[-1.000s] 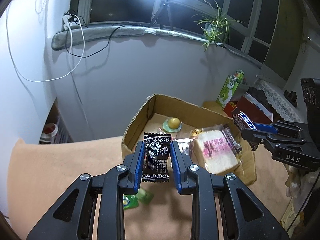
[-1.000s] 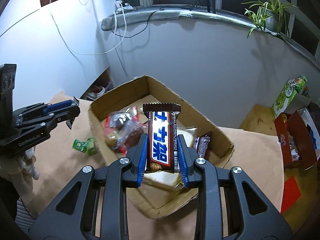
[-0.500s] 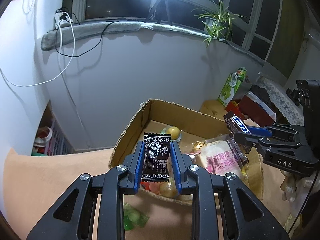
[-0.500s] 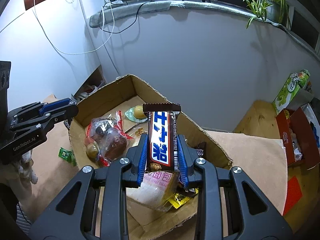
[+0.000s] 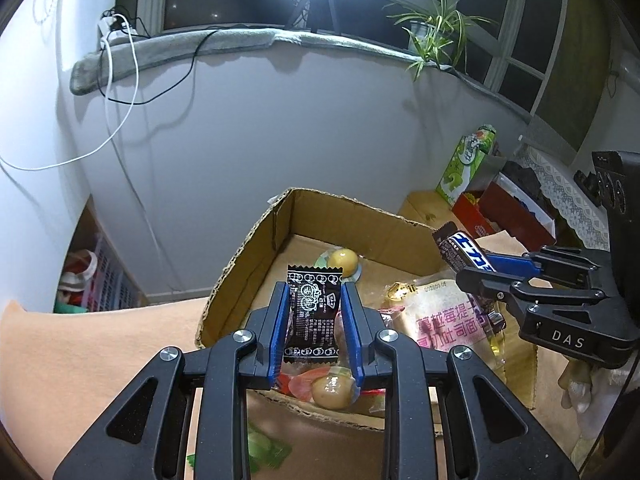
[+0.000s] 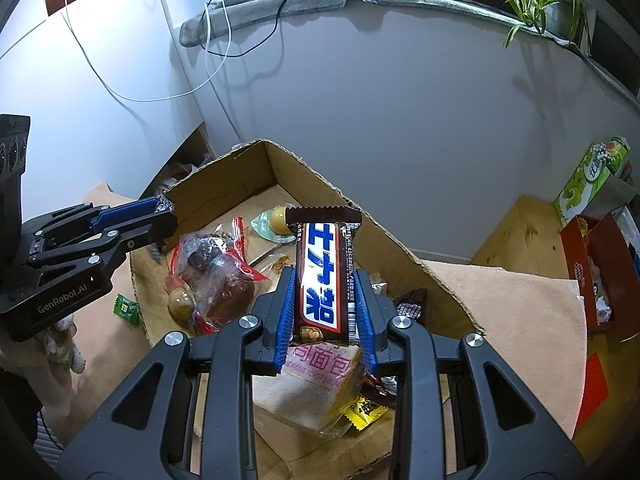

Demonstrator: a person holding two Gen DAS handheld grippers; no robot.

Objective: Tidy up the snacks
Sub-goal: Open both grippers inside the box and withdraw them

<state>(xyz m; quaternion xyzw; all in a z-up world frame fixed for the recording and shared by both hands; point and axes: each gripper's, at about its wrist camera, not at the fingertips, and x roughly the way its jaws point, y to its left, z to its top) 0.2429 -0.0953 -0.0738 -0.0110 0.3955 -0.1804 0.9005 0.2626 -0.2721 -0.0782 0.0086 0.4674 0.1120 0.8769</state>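
My left gripper [image 5: 314,300] is shut on a small black sachet [image 5: 314,320] with white print, held upright above the near left wall of the open cardboard box [image 5: 248,264]. Over the box's near right part, my right gripper [image 6: 326,280] is shut on a brown chocolate bar [image 6: 324,264] with a blue and white label, also upright. Each gripper shows in the other's view: the right gripper [image 5: 480,268] with the bar, the left gripper [image 6: 164,216] at the box's left rim. Inside the box [image 6: 400,248] lie a bread packet [image 6: 316,384], a clear red-trimmed bag [image 6: 216,280] and a yellow sweet [image 6: 278,214].
Green wrapped sweets [image 5: 264,448] lie on the orange cloth in front of the box. A green carton [image 5: 472,160] and a red box [image 5: 504,208] stand to the right. A white wall with hanging cables rises behind the box.
Both grippers have moved forward and a little down, from short of the box to over it. Each keeps its snack in the same grip.
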